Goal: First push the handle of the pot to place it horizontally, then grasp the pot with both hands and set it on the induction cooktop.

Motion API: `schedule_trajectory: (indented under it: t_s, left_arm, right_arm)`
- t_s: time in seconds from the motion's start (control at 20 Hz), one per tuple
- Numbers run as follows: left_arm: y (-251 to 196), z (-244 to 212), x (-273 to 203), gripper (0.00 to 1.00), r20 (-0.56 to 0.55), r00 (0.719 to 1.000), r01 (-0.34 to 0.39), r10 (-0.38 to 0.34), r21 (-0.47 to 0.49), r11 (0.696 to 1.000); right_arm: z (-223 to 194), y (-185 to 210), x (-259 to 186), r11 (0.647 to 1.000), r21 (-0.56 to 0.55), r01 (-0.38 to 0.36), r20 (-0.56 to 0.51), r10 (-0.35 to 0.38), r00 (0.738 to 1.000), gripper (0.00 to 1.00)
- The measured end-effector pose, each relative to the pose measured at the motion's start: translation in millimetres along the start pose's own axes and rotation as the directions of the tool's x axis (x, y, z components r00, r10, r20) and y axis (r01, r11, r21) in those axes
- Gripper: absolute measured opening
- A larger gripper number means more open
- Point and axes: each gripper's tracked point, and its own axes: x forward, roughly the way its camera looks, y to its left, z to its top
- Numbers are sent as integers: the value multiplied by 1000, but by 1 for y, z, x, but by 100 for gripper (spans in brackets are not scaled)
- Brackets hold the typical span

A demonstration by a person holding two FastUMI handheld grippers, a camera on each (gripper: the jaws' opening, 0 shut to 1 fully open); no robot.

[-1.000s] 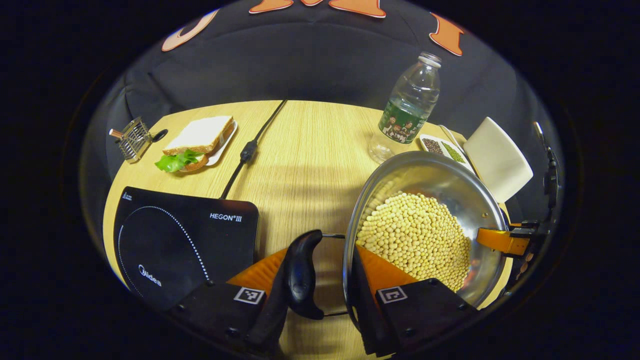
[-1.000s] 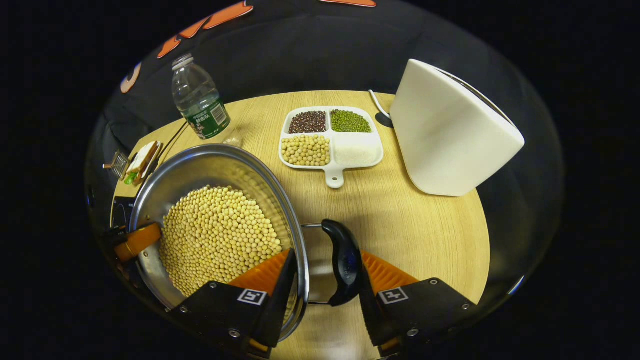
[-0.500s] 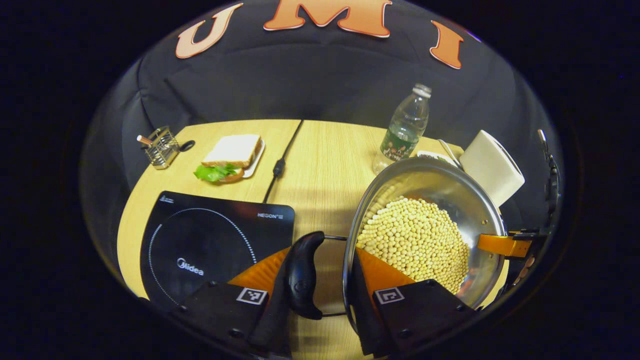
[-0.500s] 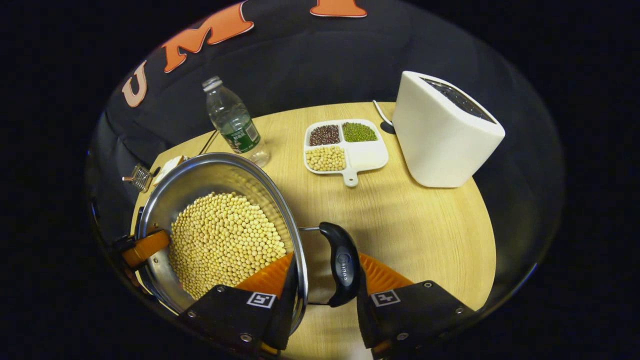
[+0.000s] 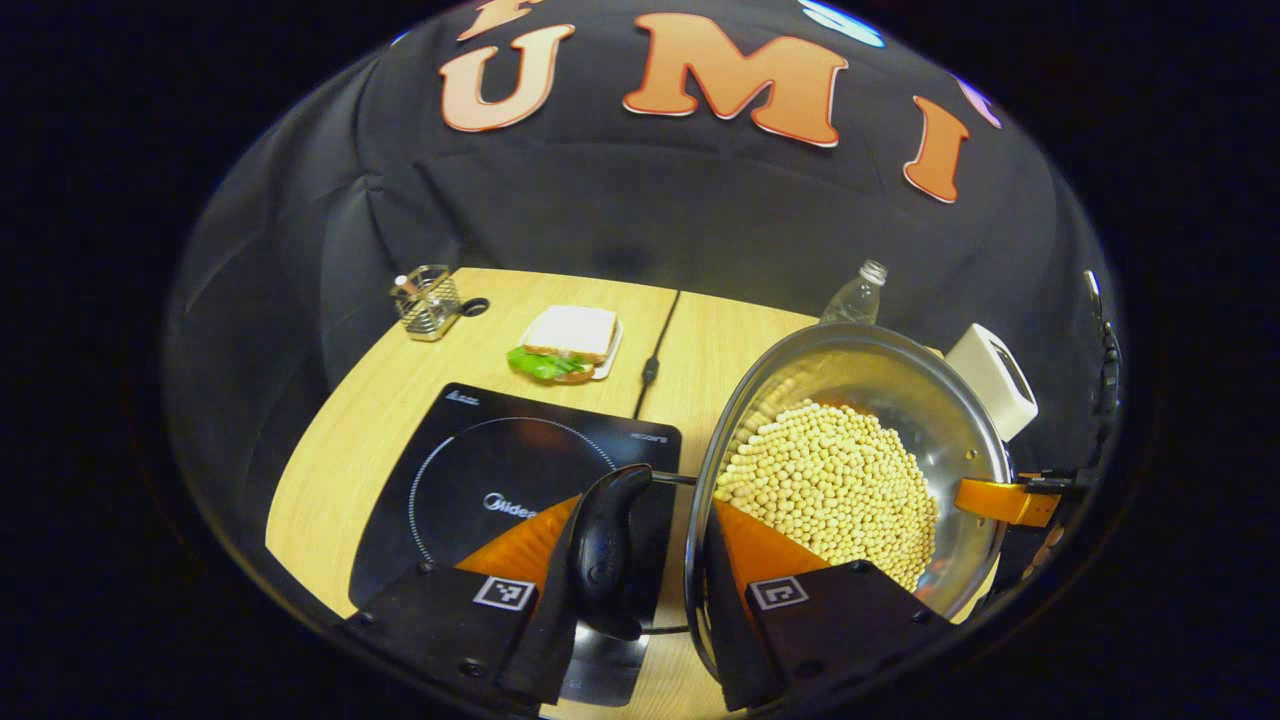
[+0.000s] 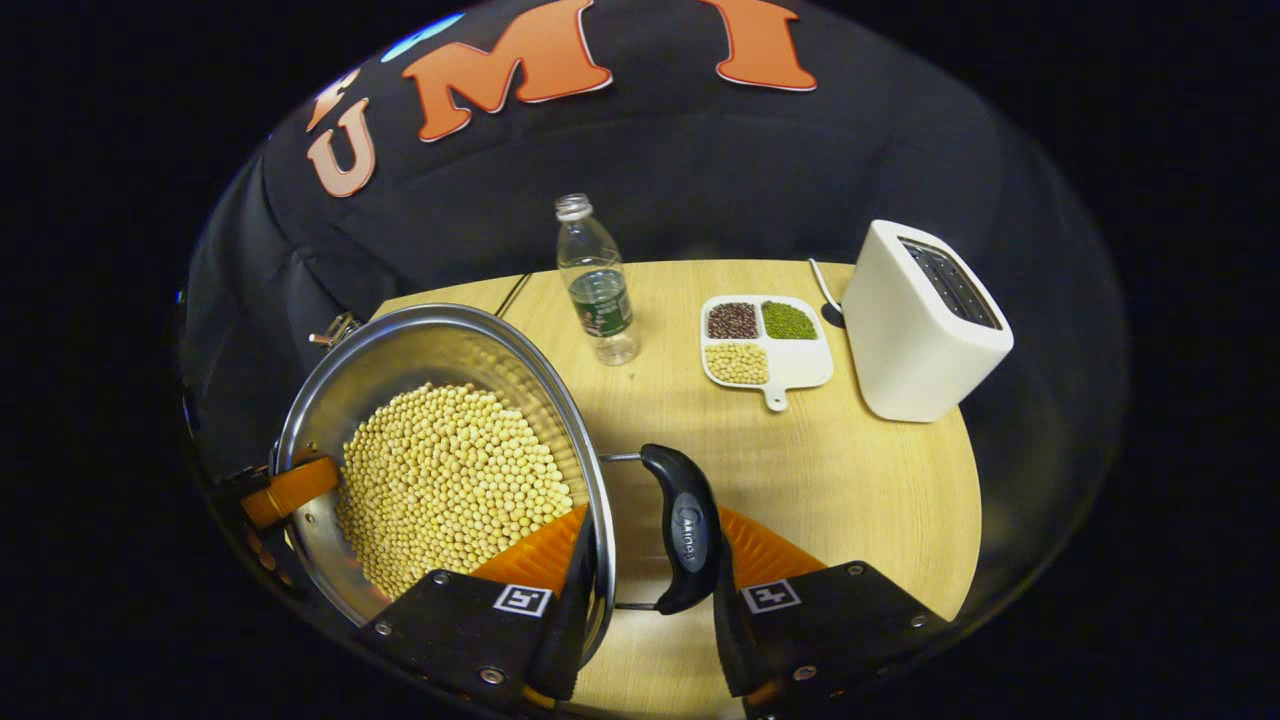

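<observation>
Left gripper view: our left gripper (image 5: 640,560) clamps the round steel pot (image 5: 940,400) of pale soybeans (image 5: 830,485), one finger on its black loop handle (image 5: 605,550), the other inside the rim. The pot hangs above the wooden table (image 5: 380,400), just right of the black induction cooktop (image 5: 500,470), which reads "Midea". In the right gripper view, our right gripper (image 6: 640,590) grips the opposite black handle (image 6: 685,525) and rim likewise. We cannot read the lettering on that handle.

left gripper (image 5: 640,570), right gripper (image 6: 640,570), fingers (image 5: 745,545) clamped
</observation>
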Motion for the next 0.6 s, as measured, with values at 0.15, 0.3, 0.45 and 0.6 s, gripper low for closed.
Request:
schedule_trajectory:
  t_s: [0.15,0.3,0.45,0.6]
  left_arm:
    - [32,0,-19,64,17,999,-50,51,-16,999]
    - [66,6,-39,64,24,998,-60,61,-34,998]
    - [109,18,-35,64,18,999,-50,50,-21,999]
    - [140,23,-16,63,-1,1000,-31,31,10,999]
  right_arm:
    - [2,36,-8,999,-30,-43,5,43,999,54]
    - [1,70,-15,998,-47,-51,19,52,998,55]
    - [6,108,-13,998,-47,-41,29,43,999,54]
    - [0,150,-7,999,-45,-26,17,26,1000,54]
